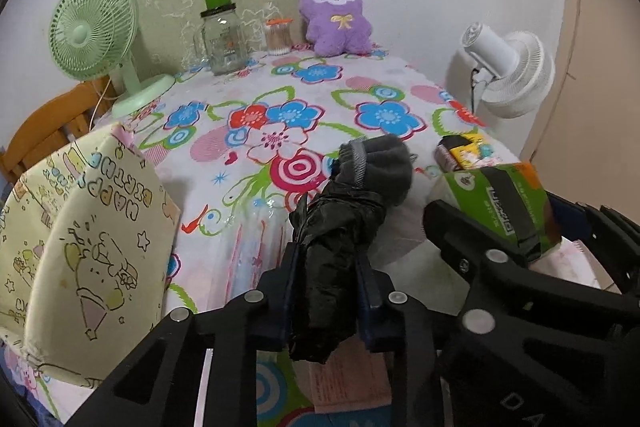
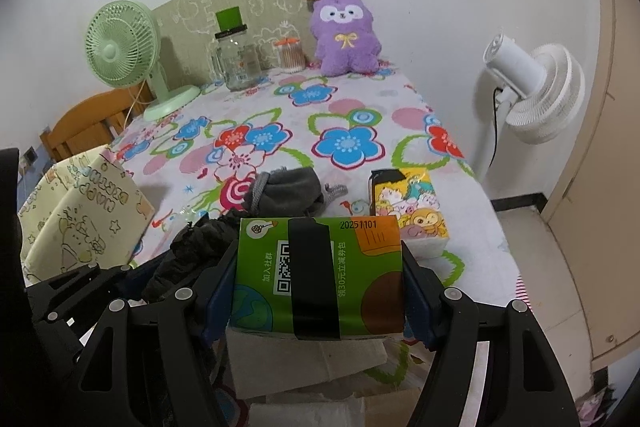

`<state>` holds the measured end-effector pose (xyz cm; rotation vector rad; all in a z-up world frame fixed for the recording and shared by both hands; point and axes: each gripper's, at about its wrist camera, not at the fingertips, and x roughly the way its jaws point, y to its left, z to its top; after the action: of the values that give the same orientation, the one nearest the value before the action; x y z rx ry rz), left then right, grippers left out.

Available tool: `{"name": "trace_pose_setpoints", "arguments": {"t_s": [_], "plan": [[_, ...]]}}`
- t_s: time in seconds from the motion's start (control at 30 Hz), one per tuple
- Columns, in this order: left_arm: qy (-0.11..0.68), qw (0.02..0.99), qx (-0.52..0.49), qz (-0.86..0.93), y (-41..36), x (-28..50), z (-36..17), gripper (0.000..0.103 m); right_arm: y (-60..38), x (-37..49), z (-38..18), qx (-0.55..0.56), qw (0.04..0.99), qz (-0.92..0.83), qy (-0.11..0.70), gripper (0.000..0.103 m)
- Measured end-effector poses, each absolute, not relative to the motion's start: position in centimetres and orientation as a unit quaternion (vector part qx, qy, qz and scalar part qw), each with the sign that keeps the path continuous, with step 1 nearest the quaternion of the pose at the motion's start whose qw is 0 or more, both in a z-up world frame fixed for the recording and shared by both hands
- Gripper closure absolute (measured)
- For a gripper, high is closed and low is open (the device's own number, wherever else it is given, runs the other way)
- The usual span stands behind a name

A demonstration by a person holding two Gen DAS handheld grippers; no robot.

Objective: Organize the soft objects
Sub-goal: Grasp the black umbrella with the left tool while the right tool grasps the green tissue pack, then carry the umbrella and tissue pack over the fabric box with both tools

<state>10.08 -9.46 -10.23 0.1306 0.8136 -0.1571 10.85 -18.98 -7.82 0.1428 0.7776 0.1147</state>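
My left gripper (image 1: pixel 326 291) is shut on a crumpled black plastic bag (image 1: pixel 332 251) and holds it above the table's near edge. My right gripper (image 2: pixel 318 291) is shut on a green tissue pack (image 2: pixel 320 275) with a black band; the pack also shows in the left wrist view (image 1: pixel 504 203). A grey sock bundle (image 1: pixel 380 163) lies on the floral tablecloth (image 1: pixel 280 115) just past the bag; it also shows in the right wrist view (image 2: pixel 292 187). A yellow cartoon tissue pack (image 2: pixel 412 211) lies at the right. A purple plush toy (image 1: pixel 336 15) sits at the back.
A cream "Happy Birthday" fabric box (image 1: pixel 80 239) stands at the left front. A green desk fan (image 1: pixel 96 35), a glass jar (image 1: pixel 222 39) and a cotton-swab tub (image 1: pixel 278 35) stand at the back. A white floor fan (image 2: pixel 536 87) is off the right edge. White tissues (image 2: pixel 308 359) lie under my right gripper.
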Motion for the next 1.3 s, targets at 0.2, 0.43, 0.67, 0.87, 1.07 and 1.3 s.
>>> {"name": "trace_pose_setpoints", "arguments": {"t_s": [0.2, 0.43, 0.67, 0.87, 1.07, 1.3], "plan": [[0.369, 0.922, 0.076, -0.086, -9.7, 8.4, -8.4, 0.081, -18.8, 9.5, -6.2, 0.07, 0.928, 0.051, 0.364, 0.029], [0.347, 0.932, 0.071, -0.081, -9.1, 7.0, -6.3, 0.081, -18.3, 8.0, -4.0, 0.066, 0.936, 0.042, 0.344, 0.029], [0.337, 0.936, 0.063, -0.08, -8.4, 5.9, -4.7, 0.081, -17.7, 6.8, -2.0, 0.063, 0.941, 0.038, 0.33, 0.029], [0.333, 0.938, 0.051, -0.083, -7.4, 5.0, -3.6, 0.08, -16.7, 6.0, -0.6, 0.057, 0.946, 0.028, 0.319, 0.029], [0.325, 0.941, 0.052, -0.076, -6.1, 4.4, -3.1, 0.08, -15.4, 5.5, 0.1, 0.051, 0.947, 0.027, 0.316, 0.029], [0.311, 0.947, 0.049, -0.068, -4.2, 3.9, -2.0, 0.08, -13.5, 5.2, 1.4, 0.047, 0.95, 0.034, 0.308, 0.029]]}}
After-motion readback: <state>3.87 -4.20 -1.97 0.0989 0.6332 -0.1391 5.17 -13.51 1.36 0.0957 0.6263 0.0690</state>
